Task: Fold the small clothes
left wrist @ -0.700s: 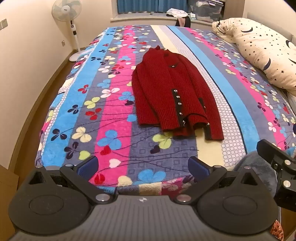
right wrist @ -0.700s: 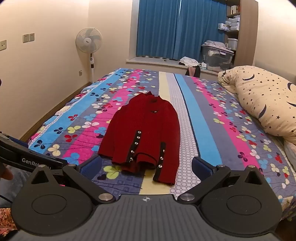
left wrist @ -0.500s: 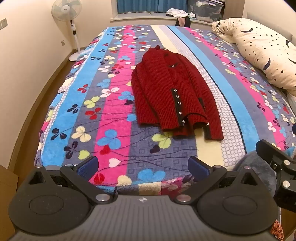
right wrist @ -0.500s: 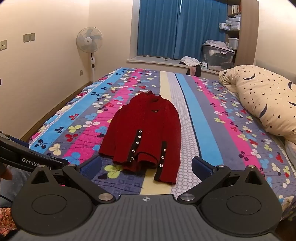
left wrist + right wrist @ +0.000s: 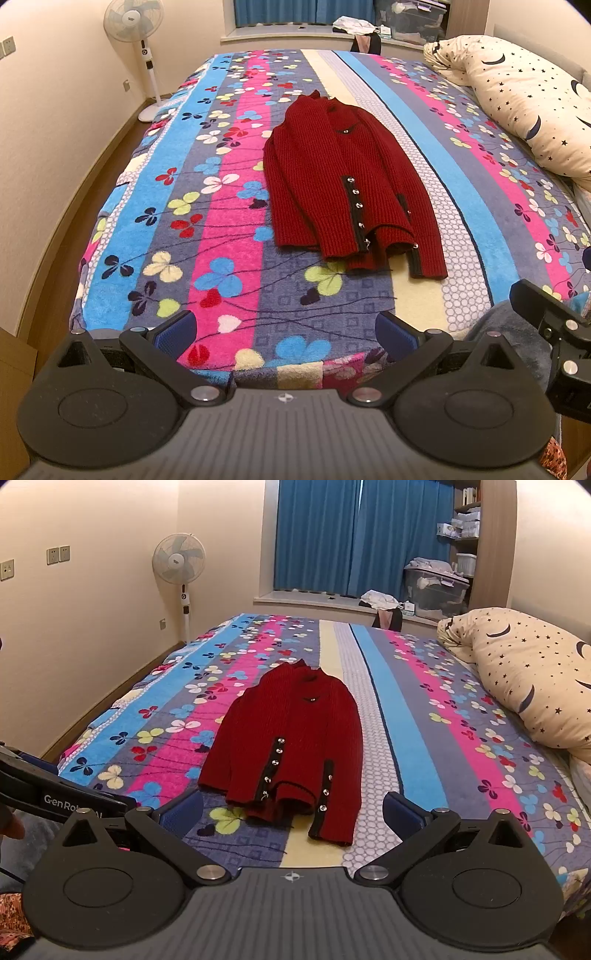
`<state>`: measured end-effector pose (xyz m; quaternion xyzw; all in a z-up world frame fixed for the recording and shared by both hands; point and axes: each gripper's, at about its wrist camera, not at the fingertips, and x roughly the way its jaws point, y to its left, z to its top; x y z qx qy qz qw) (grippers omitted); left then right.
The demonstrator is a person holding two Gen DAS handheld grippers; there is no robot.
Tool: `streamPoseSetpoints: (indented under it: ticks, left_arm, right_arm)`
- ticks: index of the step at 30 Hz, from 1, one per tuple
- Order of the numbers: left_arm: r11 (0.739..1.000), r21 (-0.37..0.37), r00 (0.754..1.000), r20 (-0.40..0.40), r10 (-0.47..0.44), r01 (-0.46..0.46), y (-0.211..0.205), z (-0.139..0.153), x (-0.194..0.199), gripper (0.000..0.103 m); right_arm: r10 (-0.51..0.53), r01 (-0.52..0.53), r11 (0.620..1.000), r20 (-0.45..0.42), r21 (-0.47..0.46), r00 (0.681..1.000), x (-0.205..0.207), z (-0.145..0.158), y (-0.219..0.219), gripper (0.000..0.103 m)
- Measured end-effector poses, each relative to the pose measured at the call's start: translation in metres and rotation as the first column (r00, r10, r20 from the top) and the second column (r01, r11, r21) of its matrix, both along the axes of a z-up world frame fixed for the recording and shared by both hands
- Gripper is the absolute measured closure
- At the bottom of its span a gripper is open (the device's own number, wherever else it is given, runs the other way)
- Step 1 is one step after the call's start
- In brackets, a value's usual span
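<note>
A dark red knit cardigan (image 5: 343,188) with black button bands lies on the bed, both sleeves folded in over its front, collar at the far end; it also shows in the right wrist view (image 5: 295,746). My left gripper (image 5: 286,332) is open and empty, held over the near edge of the bed, short of the cardigan's hem. My right gripper (image 5: 293,810) is open and empty, just short of the hem. The right gripper's body shows at the right edge of the left wrist view (image 5: 554,332).
The bed carries a striped flower-print blanket (image 5: 221,221). A star-print duvet (image 5: 535,103) is bunched along the bed's right side. A standing fan (image 5: 180,568) is by the left wall. Storage boxes (image 5: 436,587) sit on the window ledge under blue curtains.
Both grippers have drifted only slightly; the cardigan has not moved and both jaws stay open.
</note>
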<state>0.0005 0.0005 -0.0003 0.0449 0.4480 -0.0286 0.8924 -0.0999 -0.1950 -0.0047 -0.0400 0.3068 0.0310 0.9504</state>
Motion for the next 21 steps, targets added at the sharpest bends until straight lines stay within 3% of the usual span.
streamPoseSetpoints:
  ticks: [21]
  left_arm:
    - [1.000, -0.001, 1.000, -0.004, 0.000, 0.000, 0.0007, -0.0037, -0.0019, 0.000]
  right_arm:
    - [0.000, 0.000, 1.000, -0.005, 0.003, 1.000, 0.0018, -0.0039, 0.0010, 0.001]
